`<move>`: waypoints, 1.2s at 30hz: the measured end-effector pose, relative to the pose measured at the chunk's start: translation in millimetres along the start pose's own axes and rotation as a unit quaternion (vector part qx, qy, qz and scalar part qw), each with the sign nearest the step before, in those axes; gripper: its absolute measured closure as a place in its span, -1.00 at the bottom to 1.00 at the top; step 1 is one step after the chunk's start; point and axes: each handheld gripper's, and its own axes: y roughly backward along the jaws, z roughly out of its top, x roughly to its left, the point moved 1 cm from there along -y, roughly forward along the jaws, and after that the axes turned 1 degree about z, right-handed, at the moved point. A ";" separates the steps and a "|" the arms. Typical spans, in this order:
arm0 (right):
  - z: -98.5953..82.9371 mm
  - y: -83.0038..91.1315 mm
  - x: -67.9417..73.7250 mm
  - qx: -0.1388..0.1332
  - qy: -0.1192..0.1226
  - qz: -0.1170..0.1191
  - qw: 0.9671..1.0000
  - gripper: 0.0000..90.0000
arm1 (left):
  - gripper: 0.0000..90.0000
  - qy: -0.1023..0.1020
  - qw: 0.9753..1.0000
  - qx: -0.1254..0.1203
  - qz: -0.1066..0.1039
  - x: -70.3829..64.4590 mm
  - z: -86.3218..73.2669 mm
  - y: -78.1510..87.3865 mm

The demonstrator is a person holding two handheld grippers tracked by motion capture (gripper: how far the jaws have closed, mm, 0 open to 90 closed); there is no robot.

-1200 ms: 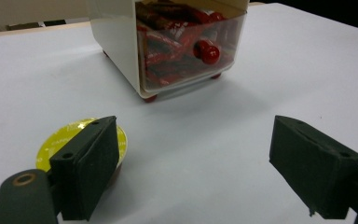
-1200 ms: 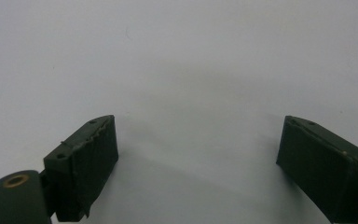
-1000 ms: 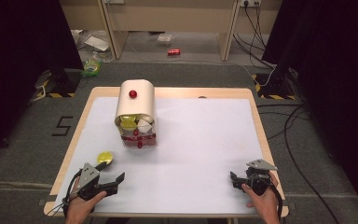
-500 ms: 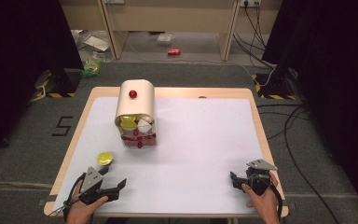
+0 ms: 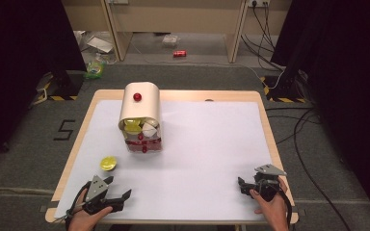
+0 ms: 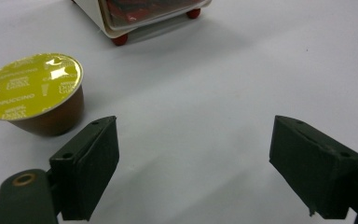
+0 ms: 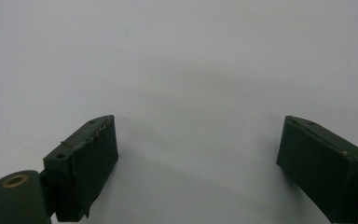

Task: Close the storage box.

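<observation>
Item: yellow-lidded capsule [image 5: 108, 163], set down upright on the table [image 5: 212, 144], in front of the dispenser [image 5: 140, 115].

I have drawn my left gripper [image 5: 107, 200] back from the capsule, jaws spread, empty; placement looks complete. Right gripper [image 5: 248, 187] idle, jaws released, far right of the dispenser.

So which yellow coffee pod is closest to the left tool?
The yellow-lidded pod standing alone on the white table cover, just ahead of the open left tool. The other yellow pod sits inside the cream dispenser, farther away.
</observation>
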 end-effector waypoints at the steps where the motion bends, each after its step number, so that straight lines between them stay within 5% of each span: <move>1: 0.0 0.0 0.0 0.000 0.000 0.000 1.000 -0.72 | -0.66 -0.001 1.000 0.001 0.000 -0.5 -0.7 0.2; 25: 0.0 0.0 0.0 0.000 0.000 0.000 1.000 -0.72 | -0.66 -0.002 1.000 0.021 0.003 -9.3 -15.0 1.4; 36: -0.1 0.0 0.0 0.000 0.000 0.000 1.000 -0.72 | -0.67 0.007 1.000 -0.002 0.021 -13.9 -22.7 3.2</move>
